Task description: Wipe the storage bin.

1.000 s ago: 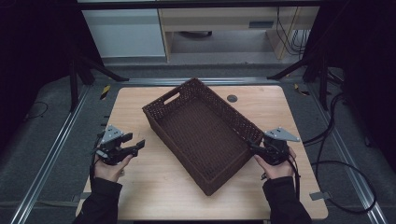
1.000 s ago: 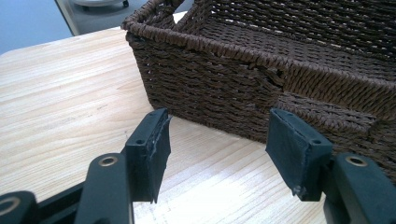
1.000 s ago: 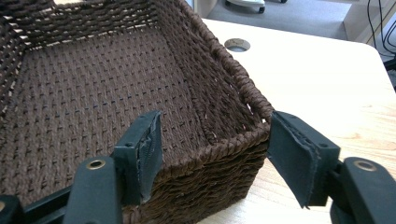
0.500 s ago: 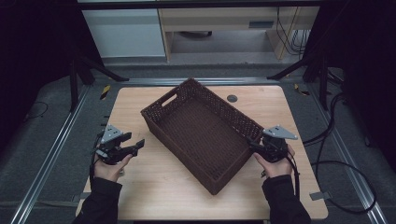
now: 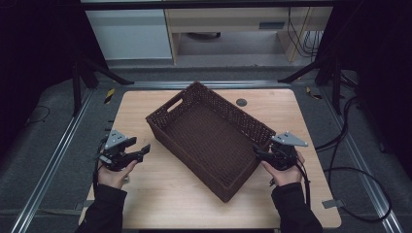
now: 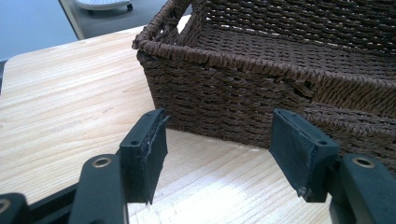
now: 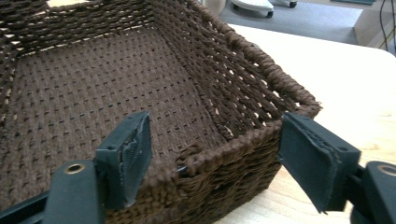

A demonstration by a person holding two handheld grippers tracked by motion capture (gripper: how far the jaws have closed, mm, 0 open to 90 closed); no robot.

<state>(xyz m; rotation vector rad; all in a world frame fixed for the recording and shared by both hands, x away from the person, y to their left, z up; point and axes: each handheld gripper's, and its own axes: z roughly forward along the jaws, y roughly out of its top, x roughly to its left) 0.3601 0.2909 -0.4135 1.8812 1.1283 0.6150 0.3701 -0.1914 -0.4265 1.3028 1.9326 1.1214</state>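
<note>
Brown woven basket (image 5: 211, 133) sits empty on the wooden counter (image 5: 160, 194), roughly centred and skewed: one corner points at the person, long axis runs from near-right to far-left, with a handle cutout in the far-left short wall. Right claw (image 5: 257, 151) is at the basket's near-right end wall. In the right gripper view the claw (image 7: 212, 154) straddles the rim of that wall, one jaw over the inside of the basket, the other outside over the counter. Its jaws have just been opening and now stand wide; the rim lies between them, with a clear gap at the outside pad and no squeeze at the inside one, so no grip on the basket. Left claw (image 5: 144, 149) is just off the basket's near-left long wall, hovering above bare counter and pointing toward it. In the left gripper view that claw (image 6: 217, 144) is spread wide with nothing between the pads; the basket wall (image 6: 243, 102) is ahead of the tips, not touching. Both hands come in from the near edge in dark sleeves, and a cable (image 5: 350, 172) trails off the right gripper onto the floor. A small dark round disc (image 5: 241, 102) sits in the counter beyond the basket's far side.
</note>
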